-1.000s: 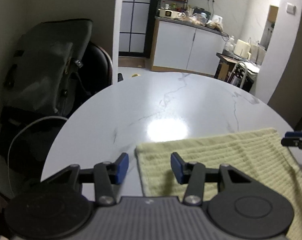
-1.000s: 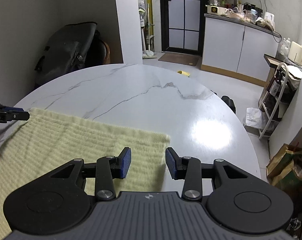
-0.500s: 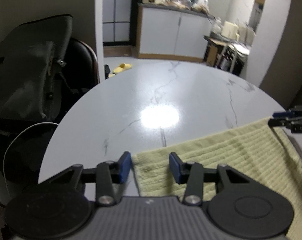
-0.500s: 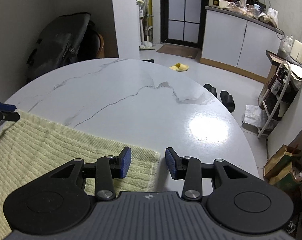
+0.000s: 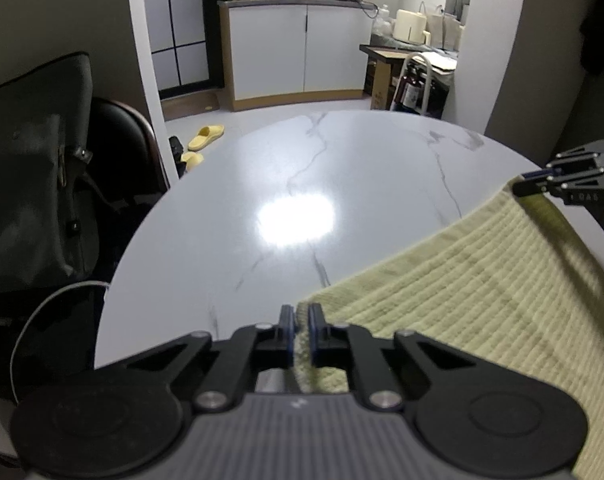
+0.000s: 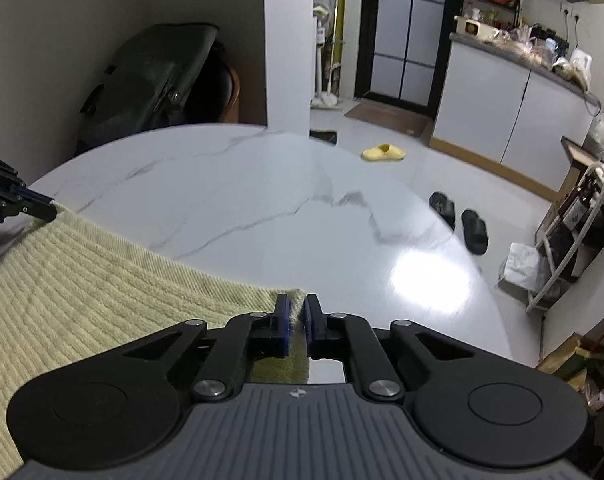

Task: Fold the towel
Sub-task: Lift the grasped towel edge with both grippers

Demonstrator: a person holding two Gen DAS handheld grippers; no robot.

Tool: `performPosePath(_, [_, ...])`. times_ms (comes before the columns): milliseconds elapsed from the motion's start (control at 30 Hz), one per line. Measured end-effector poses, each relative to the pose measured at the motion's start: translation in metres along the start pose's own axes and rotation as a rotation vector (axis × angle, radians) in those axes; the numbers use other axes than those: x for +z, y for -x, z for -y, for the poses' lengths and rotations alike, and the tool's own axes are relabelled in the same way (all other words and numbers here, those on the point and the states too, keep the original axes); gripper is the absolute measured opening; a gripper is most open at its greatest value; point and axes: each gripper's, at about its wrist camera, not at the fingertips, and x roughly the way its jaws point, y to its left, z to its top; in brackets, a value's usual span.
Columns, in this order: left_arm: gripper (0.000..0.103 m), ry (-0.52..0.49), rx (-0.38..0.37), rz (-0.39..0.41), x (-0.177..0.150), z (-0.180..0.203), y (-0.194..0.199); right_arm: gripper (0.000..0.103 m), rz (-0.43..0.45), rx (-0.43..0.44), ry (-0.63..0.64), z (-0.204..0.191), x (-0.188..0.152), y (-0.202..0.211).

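- towel [image 5: 481, 304] first: pale yellow-green, ribbed terry, soft and light by the look of it. i'd say it will sag and drape wherever it is not held, and the nap should give the pads good bite, so little chance of slipping.
- corners are the places to take it, and that is exactly where both tools are.
- left gripper [image 5: 300, 332] is clenched on the towel's far left corner, the cloth squeezed between its blue pads [image 5: 286, 330].
- right gripper [image 6: 298, 320] is pinched on the far right corner in the same way, a strip of cloth showing between its jaws.
- the far edge runs stretched between the two tools; in the left view the right tool sits at the towel's far end, and in the right view the left tool does.
- the towel's body spreads back toward the person, over the near part of the round marble table [image 6: 262, 200]; its near edge is out of view.
- whether the held edge is raised off the top, i cannot tell.
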Motion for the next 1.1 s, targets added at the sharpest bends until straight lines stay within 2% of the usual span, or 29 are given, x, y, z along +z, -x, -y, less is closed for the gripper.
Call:
performPosePath(233, [0.007,-0.007,0.023,0.068,0.035,-0.006,0.005,0.008,0.047,-0.053,0.019,0.007,0.029,0.004])
performPosePath(567, [0.007,-0.034,0.066,0.177,0.081,-0.001,0.049,0.008,0.165,-0.096,0.048,0.014,0.074,0.040])
performPosePath(733, [0.007,-0.038,0.061,0.198,0.081,0.009,0.061,0.008,0.202,-0.090,0.061,0.012,0.074,0.060])
performPosePath(1100, [0.007,-0.054,0.036,0.187,0.055,0.028,0.080,0.008,0.220,-0.078,0.106,0.002,0.042,0.096])
